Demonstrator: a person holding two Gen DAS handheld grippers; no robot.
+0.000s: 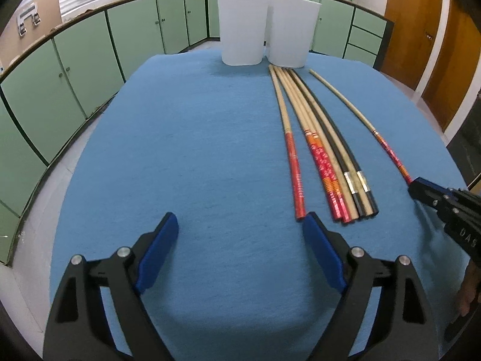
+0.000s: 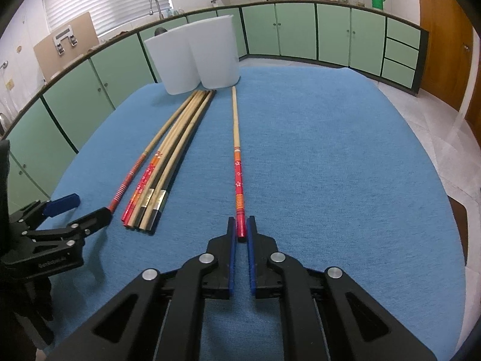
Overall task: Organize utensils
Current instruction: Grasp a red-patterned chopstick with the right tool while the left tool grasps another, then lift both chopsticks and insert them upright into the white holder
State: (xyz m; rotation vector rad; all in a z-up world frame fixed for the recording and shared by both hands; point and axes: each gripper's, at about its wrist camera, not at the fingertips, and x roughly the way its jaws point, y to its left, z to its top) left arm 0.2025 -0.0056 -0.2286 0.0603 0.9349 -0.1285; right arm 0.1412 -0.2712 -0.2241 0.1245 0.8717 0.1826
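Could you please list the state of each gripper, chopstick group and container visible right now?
Left gripper: open, empty, above the blue cloth.
Right gripper: shut on the lone red-handled bamboo chopstick.
Lone chopstick: lying flat, apart from the rest.
Bundle of bamboo and black chopsticks: lying flat, side by side.
White plastic double-compartment holder: upright; inside hidden.

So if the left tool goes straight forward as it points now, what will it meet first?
Bare blue cloth lies ahead of the open left tool; the first object is probably the white holder at the far end. Depth is unclear.
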